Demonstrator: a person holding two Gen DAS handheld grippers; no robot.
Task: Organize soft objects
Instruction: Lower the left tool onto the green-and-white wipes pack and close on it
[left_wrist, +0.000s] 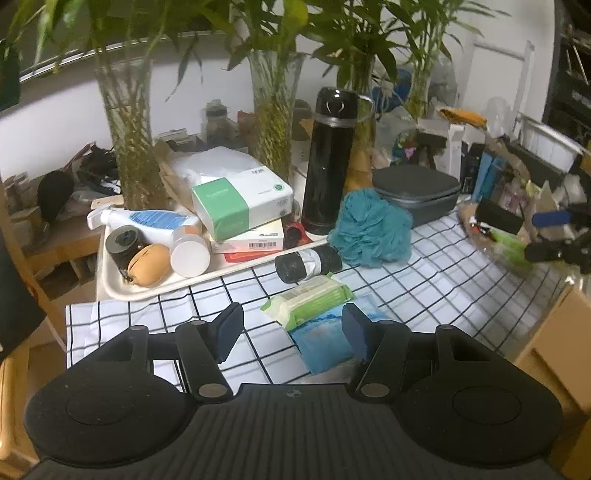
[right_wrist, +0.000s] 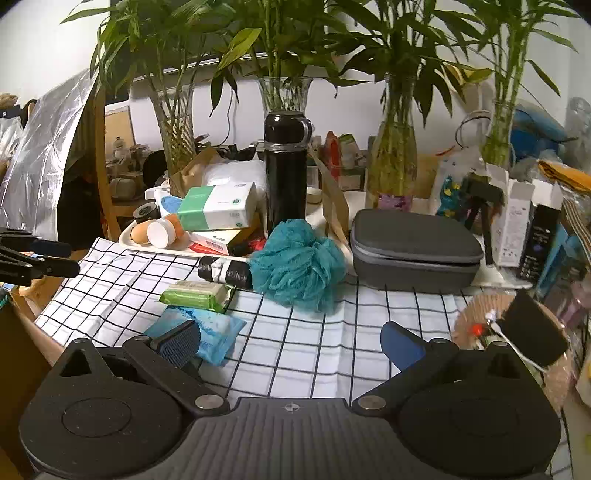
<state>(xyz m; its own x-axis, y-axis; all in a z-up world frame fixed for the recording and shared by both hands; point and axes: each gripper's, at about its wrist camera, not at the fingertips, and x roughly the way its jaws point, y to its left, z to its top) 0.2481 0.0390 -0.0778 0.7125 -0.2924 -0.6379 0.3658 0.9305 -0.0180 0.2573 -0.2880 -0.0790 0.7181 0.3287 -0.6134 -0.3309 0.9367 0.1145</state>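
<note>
**Operator:** Report tool state, nearest items first.

**Inspector:** The left gripper (left_wrist: 291, 328) stands with its jaws apart and nothing between the pads. The right gripper (right_wrist: 291, 343) is spread wider, also empty. Both hang above the checked cloth (right_wrist: 314, 354).

**Operator:** Location of the soft objects?

**Inspector:** Nearest is the blue wipes pack (left_wrist: 325, 339), lying flat on the cloth, partly behind the left gripper's right finger. The green wipes pack (left_wrist: 310, 295) overlaps its far edge. Beyond that lies a black wrapped roll (left_wrist: 308, 260), and just beside it the teal bath pouf (right_wrist: 299, 266).

**Operator:** Hazards?

**Inspector:** Three, by judgement:
1. The two packs overlap. Closing on the blue one may drag the green one along or pinch only the film, so that it slips.
2. A pad pressed too low may catch the cloth and pull it, shifting everything on it.
3. The pouf sits near the black flask (right_wrist: 286, 170), which stands upright and tall. A wide approach could knock it into the cream tray (left_wrist: 110, 288) or the grey case (right_wrist: 415, 251).
</note>
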